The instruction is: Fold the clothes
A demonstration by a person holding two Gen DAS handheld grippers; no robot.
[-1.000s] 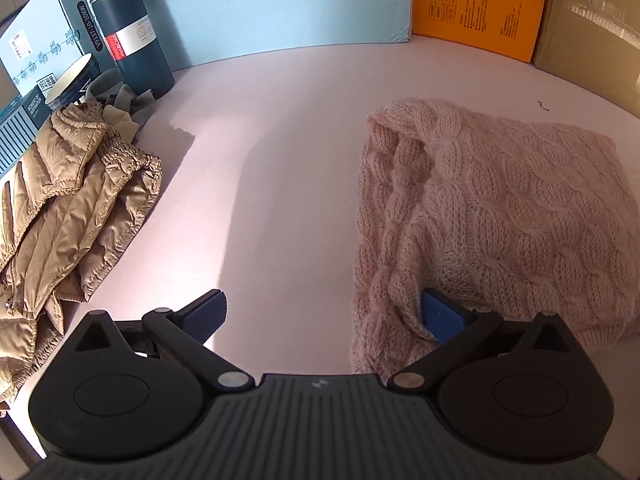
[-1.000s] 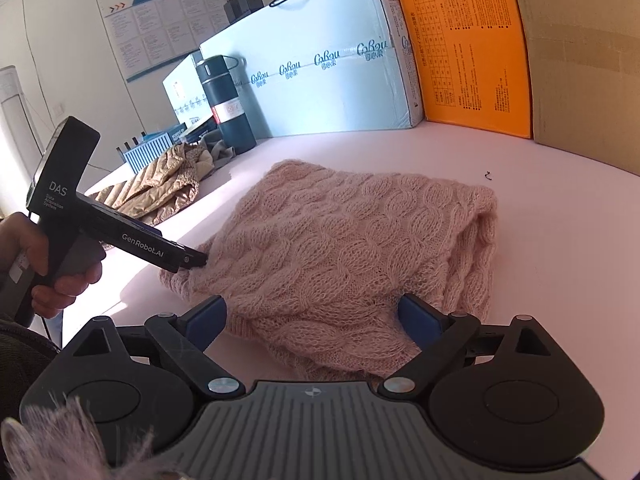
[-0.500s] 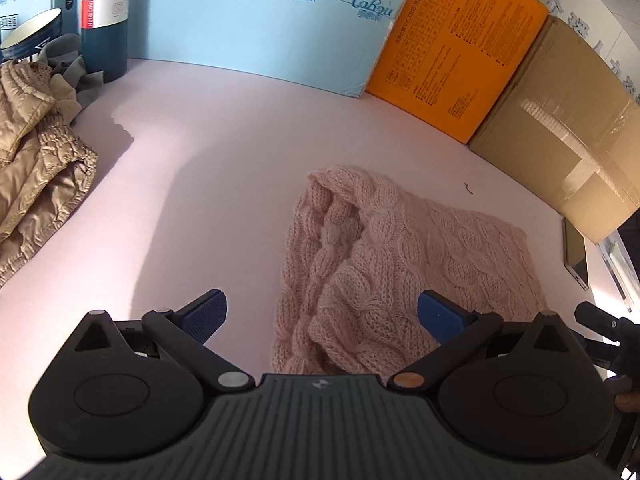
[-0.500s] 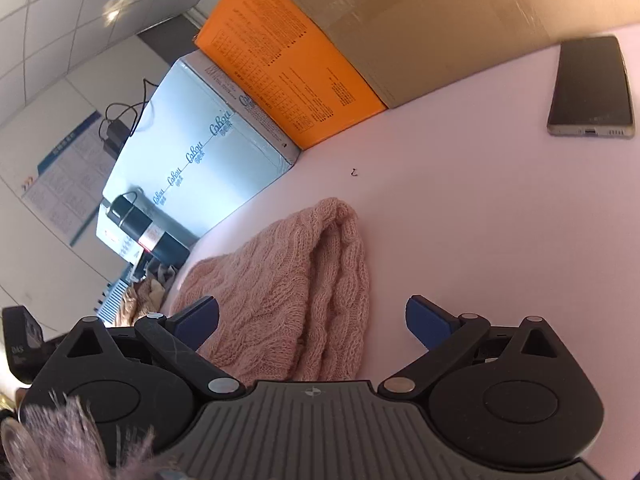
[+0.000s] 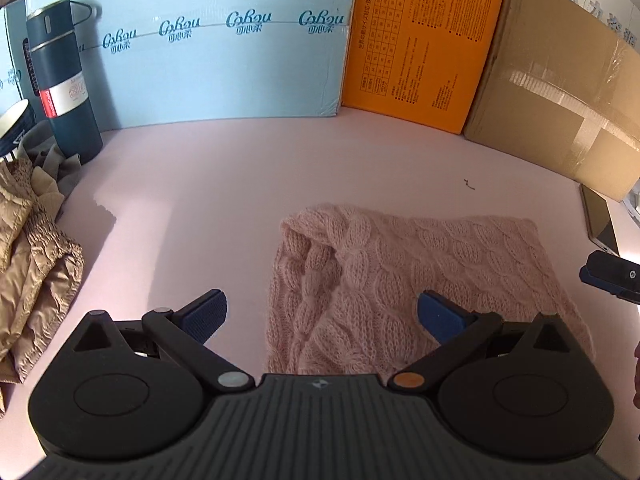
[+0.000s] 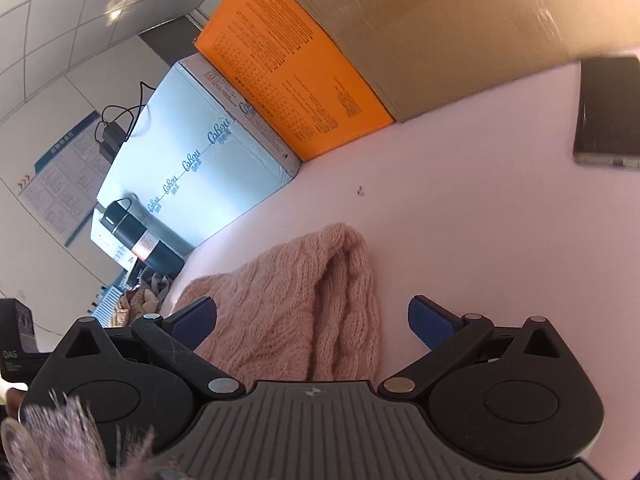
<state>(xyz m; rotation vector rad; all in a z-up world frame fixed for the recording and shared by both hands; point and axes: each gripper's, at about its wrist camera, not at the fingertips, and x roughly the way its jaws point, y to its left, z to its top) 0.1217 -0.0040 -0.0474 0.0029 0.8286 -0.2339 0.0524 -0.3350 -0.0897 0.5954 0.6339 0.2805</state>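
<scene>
Left wrist view: the pink sweater (image 5: 420,276) sits lower centre on the tabletop (image 5: 248,168), folded into a compact stack and looking finished, both tools, left (image 5: 320,314) and right (image 6: 312,316), spread wide and empty, with the tan jacket (image 5: 28,264) at left seemingly unfolded.

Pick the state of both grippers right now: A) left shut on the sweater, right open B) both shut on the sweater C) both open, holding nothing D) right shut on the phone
C: the left gripper and the right gripper each have their blue pads spread wide, and the folded pink sweater lies flat on the table, pinched by neither.
</scene>
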